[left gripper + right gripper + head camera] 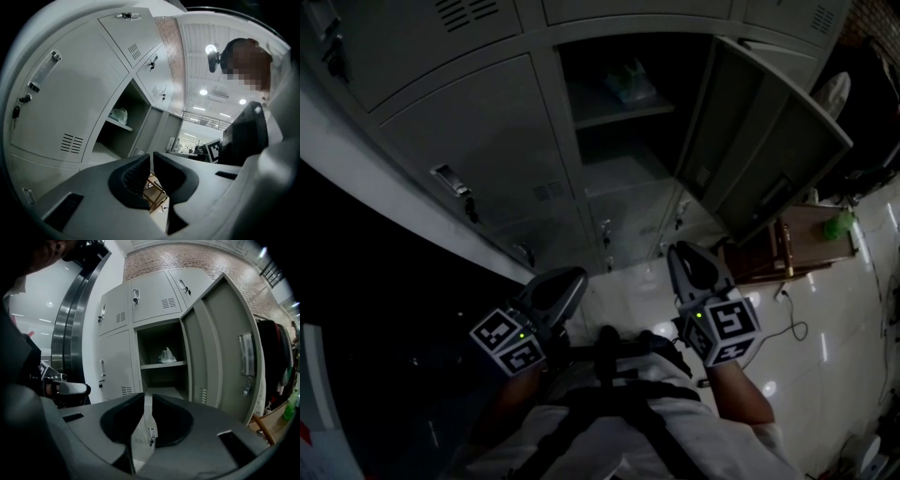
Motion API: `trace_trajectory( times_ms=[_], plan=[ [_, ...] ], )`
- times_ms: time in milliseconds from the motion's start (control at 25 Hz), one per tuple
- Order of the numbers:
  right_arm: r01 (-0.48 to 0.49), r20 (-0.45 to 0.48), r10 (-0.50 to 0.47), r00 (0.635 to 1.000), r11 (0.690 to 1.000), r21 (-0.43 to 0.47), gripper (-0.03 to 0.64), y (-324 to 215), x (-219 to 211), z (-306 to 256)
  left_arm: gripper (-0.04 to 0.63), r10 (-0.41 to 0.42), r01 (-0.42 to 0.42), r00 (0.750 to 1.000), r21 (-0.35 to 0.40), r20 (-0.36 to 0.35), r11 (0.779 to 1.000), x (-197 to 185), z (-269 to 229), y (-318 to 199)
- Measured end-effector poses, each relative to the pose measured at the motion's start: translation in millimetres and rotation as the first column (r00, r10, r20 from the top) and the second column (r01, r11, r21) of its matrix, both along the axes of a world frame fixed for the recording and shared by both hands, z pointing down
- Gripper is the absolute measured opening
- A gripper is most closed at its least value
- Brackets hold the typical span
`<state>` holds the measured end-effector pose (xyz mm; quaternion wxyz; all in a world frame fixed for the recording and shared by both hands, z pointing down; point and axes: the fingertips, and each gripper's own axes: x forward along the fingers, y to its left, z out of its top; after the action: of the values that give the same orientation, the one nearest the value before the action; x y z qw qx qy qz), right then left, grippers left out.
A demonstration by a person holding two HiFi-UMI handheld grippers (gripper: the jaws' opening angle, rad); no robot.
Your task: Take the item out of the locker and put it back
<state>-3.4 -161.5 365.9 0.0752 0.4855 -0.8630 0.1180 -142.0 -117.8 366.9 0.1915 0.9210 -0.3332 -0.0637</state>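
The room holds a bank of grey metal lockers (487, 141) standing on a glossy white tiled floor (825, 319), with a brick wall (187, 258) above them. One compartment stands open, its door (769, 150) swung out to the right. The item (167, 355), a pale crumpled bag-like bundle, lies on the upper shelf (164, 364) of that compartment, toward the back; the space under the shelf appears bare. Both grippers are held low in front of the lockers, well apart from the open compartment. The left gripper (562, 284) has its jaws closed to a hairline slit with nothing in it. The right gripper (686, 258) has its jaws a narrow way apart, also empty. The way from the grippers to the opening is unobstructed floor. The door edge projects on the right side of the approach, and beyond it stands a wooden stool (787, 248) with a green object (839, 225) on it, too small to identify. A cable (797, 328) trails on the tiles near the stool. Dark garments (281, 357) hang at the far right, cut off by the frame. The head view is dim, and its lower left is too dark to read.
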Motion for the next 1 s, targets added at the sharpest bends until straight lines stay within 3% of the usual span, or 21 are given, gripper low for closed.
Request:
trace_trajectory(
  times_ms=[480, 1000],
  plan=[
    [0.096, -0.006, -0.096, 0.995, 0.995, -0.006, 0.05, 34, 38, 5, 0.028, -0.079, 0.079, 0.997, 0.009, -0.012, 0.997, 49, 0, 39],
    [0.213, 0.005, -0.213, 0.977, 0.977, -0.025, 0.049, 121, 101, 27, 0.028, -0.163, 0.162, 0.986, -0.027, -0.023, 0.986, 138, 22, 141]
  ],
)
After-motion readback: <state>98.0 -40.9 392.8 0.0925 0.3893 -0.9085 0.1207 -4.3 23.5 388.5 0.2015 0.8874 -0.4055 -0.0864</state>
